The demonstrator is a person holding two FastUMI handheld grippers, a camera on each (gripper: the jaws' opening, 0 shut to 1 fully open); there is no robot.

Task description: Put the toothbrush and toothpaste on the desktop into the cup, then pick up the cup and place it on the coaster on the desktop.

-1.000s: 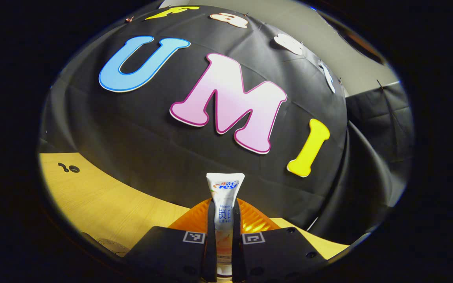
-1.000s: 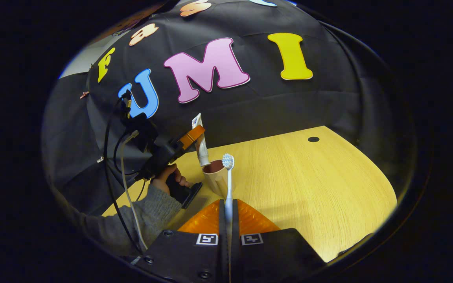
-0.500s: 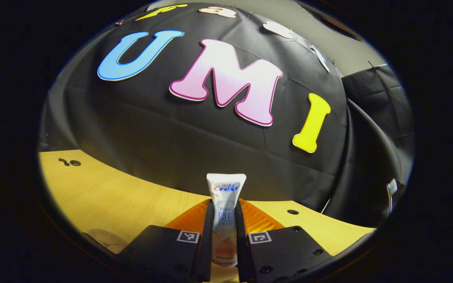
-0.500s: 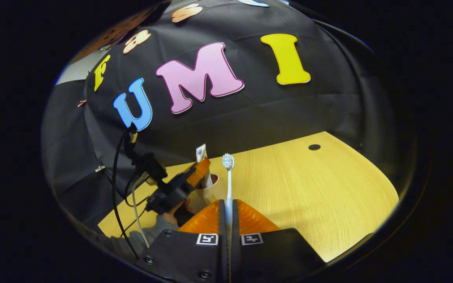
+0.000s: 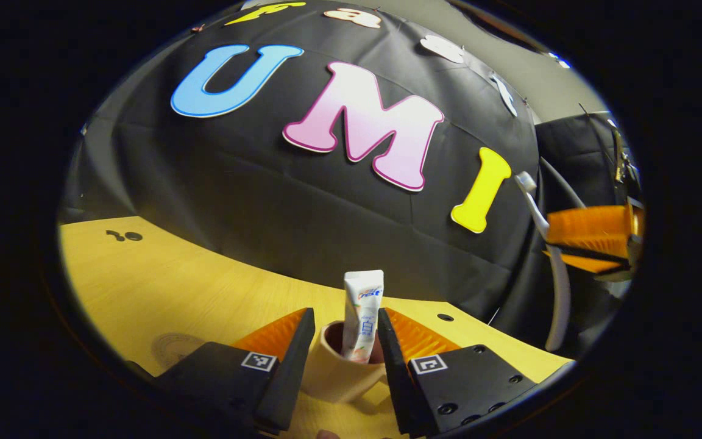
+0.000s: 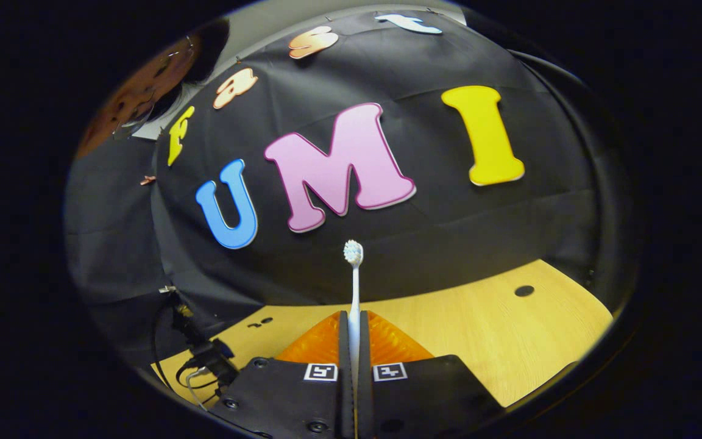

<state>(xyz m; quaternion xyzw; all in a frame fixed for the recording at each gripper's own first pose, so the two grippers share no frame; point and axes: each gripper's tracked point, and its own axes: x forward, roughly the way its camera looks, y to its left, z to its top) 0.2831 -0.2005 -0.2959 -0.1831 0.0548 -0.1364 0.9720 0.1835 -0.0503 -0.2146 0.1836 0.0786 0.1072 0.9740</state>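
In the left gripper view the white toothpaste tube (image 5: 361, 311) stands upright in the beige cup (image 5: 336, 378). My left gripper (image 5: 343, 323) is open, its fingers on either side of the cup's rim and clear of the tube. A faint round coaster (image 5: 174, 346) lies on the wooden desktop (image 5: 205, 286) to the left. My right gripper (image 5: 555, 235) hangs at the far right, above the cup's height, shut on the white toothbrush (image 5: 557, 286). In the right gripper view the right gripper (image 6: 354, 329) pinches the toothbrush (image 6: 354, 286), bristles up.
The booth's black cloth wall rises just behind the desk. Small dark holes (image 5: 124, 235) mark the desktop, another hole (image 6: 523, 291) at its right. Black cables (image 6: 202, 356) of the left gripper trail at the lower left of the right gripper view.
My left gripper has lowered the toothpaste into the cup and opened, letting go of it. My right gripper, still holding the toothbrush, has swung so the cup has left its view.
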